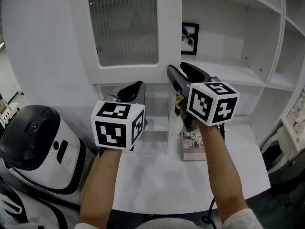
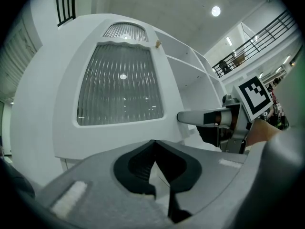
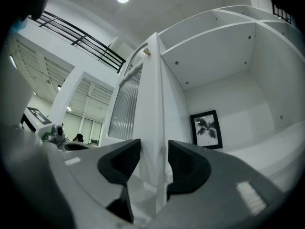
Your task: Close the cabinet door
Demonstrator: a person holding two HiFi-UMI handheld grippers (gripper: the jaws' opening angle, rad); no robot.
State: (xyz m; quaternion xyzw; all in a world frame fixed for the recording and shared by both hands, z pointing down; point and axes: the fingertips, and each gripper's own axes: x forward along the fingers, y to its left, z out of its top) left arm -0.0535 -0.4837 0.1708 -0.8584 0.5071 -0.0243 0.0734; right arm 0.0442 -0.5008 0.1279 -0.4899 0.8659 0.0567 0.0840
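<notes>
Head view: cabinet door (image 1: 127, 27) stands open, swung out toward the person, left of the open white shelves (image 1: 238, 75). White frame, ribbed glass pane w/ rounded corners. Left gripper (image 1: 137, 86) is below the door's bottom rail. Right gripper (image 1: 176, 68) is at the door's lower right corner. Framed picture (image 1: 189, 38) on the shelf behind.

Left gripper view: left gripper (image 2: 153, 147) has its jaws pressed together, nothing betw. them. The door (image 2: 119, 87) faces it, apart.

Right gripper view: right gripper (image 3: 153, 159) has its jaws partly spread, straddling the door's (image 3: 152, 104) free edge. Left pad sits close on the glass side, w/ a thin gap at the right pad.
</notes>
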